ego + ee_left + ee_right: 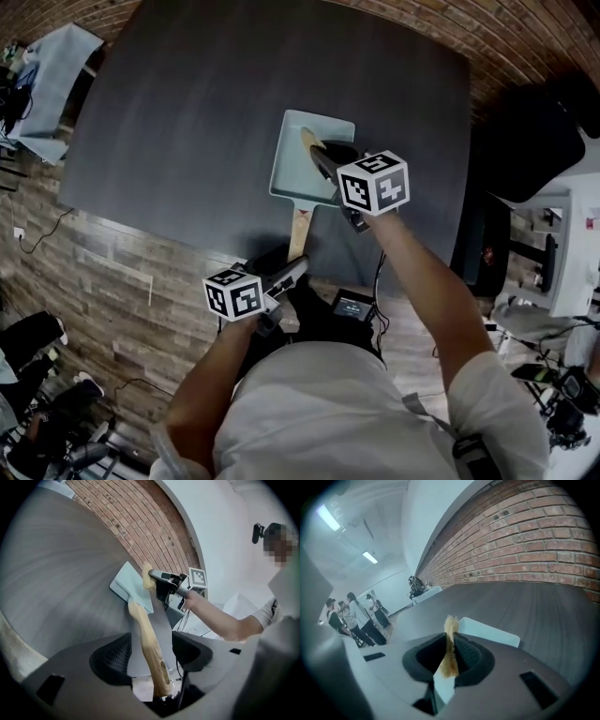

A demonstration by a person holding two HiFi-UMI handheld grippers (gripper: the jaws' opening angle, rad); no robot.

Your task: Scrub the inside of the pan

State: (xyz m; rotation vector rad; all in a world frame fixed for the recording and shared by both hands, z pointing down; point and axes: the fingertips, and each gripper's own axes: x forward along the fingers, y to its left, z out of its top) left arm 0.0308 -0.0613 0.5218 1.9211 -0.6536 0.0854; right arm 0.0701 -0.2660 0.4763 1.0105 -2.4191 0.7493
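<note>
you are pinching the scrub pad (308, 139) edge-on in your right gripper (320, 153). its jaws are closed tight on the pad's thin body, so the rough yellow end is sticking out past the tips. held that way, the pad and not the jaws is likely to be what meets the metal.

the pan (292, 167), pale and rectangular, is sitting on the dark table (187, 112) toward its near side. its wooden handle (299, 231) is pointing back at you and reaching the table's near edge. that is probably why your left gripper (298, 267) is lining up there. its jaws are standing wide with the handle running between them, a gap showing on either side and neither pad pressing. it looks set to clamp the handle and steady the pan against the scrubbing.

your right arm is reaching out long over the table, the gripper tilting down so the pad is hanging over the pan's far end. whether it is touching the pan's floor cannot be told. your left forearm is tucking in close to your body, its gripper pointing forward and slightly down along the handle.
</note>
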